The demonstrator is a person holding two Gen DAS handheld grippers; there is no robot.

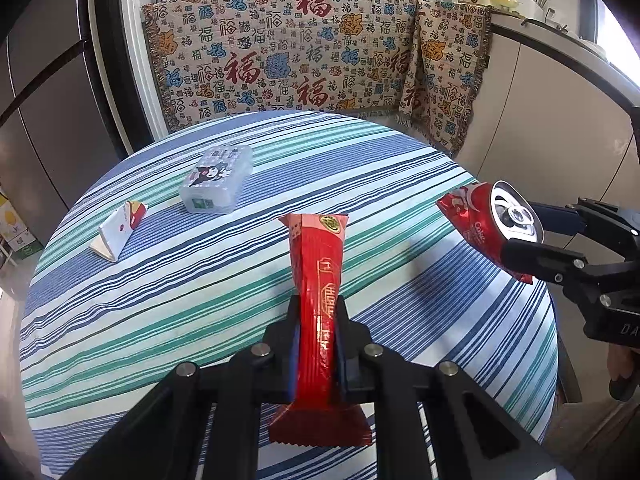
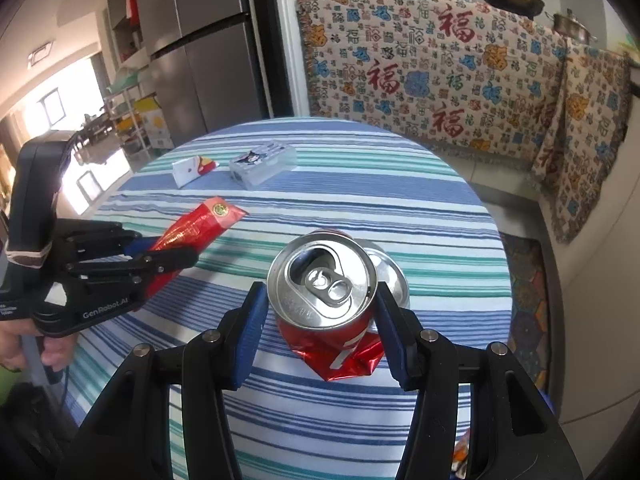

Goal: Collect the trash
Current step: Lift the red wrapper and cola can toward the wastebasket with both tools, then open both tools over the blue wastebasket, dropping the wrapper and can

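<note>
My left gripper (image 1: 318,312) is shut on a long red snack wrapper (image 1: 318,280), held above the striped table (image 1: 160,320); the same wrapper (image 2: 192,232) and left gripper (image 2: 176,256) show at the left of the right wrist view. My right gripper (image 2: 320,300) is shut on a crushed red cola can (image 2: 324,280), lifted above the table with its silver top facing the camera. In the left wrist view the can (image 1: 480,220) and the right gripper (image 1: 516,232) hang at the right edge.
A clear tissue pack with a cartoon print (image 1: 216,180) and a folded white-and-red paper packet (image 1: 118,232) lie on the far left of the table. A patterned cloth (image 1: 300,52) drapes a counter behind. A fridge (image 2: 200,52) stands at the back left.
</note>
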